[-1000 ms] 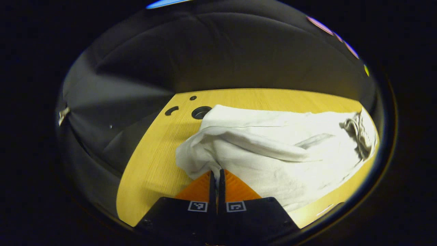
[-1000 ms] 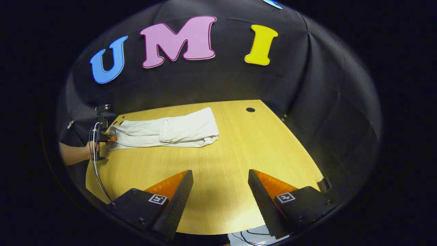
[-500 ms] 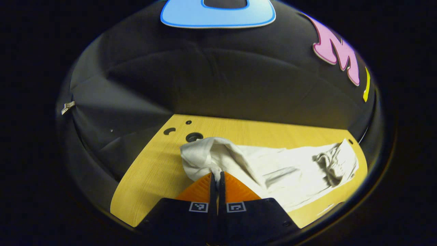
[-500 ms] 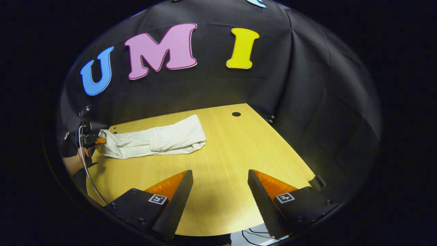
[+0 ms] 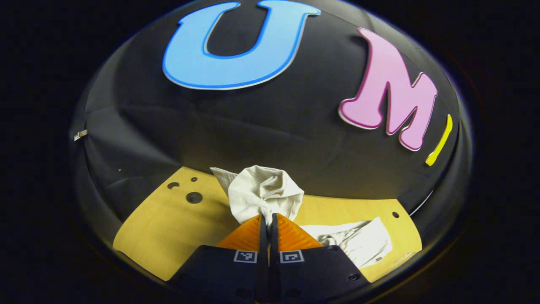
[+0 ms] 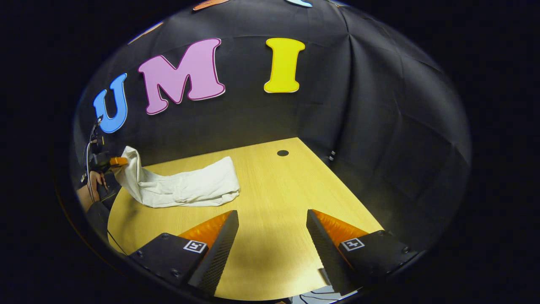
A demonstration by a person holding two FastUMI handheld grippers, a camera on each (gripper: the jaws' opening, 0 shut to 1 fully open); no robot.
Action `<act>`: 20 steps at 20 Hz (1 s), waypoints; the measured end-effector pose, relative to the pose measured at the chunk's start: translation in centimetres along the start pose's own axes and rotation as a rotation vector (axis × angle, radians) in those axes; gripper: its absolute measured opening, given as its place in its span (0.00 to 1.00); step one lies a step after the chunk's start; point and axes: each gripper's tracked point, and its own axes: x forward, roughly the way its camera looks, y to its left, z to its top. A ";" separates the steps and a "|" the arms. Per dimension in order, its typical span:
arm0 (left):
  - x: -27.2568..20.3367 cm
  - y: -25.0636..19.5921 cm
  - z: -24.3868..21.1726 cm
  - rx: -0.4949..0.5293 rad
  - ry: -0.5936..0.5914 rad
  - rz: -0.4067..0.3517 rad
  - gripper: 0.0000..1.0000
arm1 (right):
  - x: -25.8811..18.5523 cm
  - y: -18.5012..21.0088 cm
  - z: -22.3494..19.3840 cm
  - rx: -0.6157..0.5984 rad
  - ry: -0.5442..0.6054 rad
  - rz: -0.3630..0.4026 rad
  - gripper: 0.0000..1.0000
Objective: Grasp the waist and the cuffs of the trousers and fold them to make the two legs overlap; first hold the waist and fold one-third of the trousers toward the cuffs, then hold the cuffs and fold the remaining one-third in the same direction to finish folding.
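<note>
We see a pale wooden table (image 6: 270, 236) filling the lower half of the right gripper view, with a small round hole (image 6: 282, 153) near its far edge and black cloth wall (image 6: 379, 126) behind it. In the left gripper view the same table (image 5: 168, 228) shows a few holes (image 5: 194, 197) at centre left. The white trousers (image 6: 185, 188) lie along the table's left side in the right gripper view, one end raised off the wood at far left — which end, we cannot quite tell. There the left gripper (image 6: 116, 161), held by a hand (image 6: 93, 180), pinches it. In its own view, the left gripper (image 5: 268, 217) is clamped on a bunched wad of trousers (image 5: 263, 192). The right gripper (image 6: 272, 219) hangs over bare table, jaws spread wide — nothing between them.
</note>
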 end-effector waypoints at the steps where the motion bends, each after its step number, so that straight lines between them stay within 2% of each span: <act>1: 0.0 -1.7 0.4 -0.003 -0.007 -0.010 0.05 | 0.4 -0.6 0.2 -0.010 -0.005 0.003 0.99; 10: 0.3 -18.4 1.8 -0.050 -0.051 -0.115 0.05 | 4.0 -5.6 1.3 -0.048 -0.014 0.089 0.99; 16: 1.2 -27.7 -2.2 -0.020 0.003 -0.196 0.05 | 5.5 -8.6 2.0 -0.050 -0.014 0.125 0.99; 20: 2.2 -31.1 -5.4 -0.002 0.068 -0.196 0.05 | 6.0 -10.2 1.6 -0.037 -0.011 0.126 0.99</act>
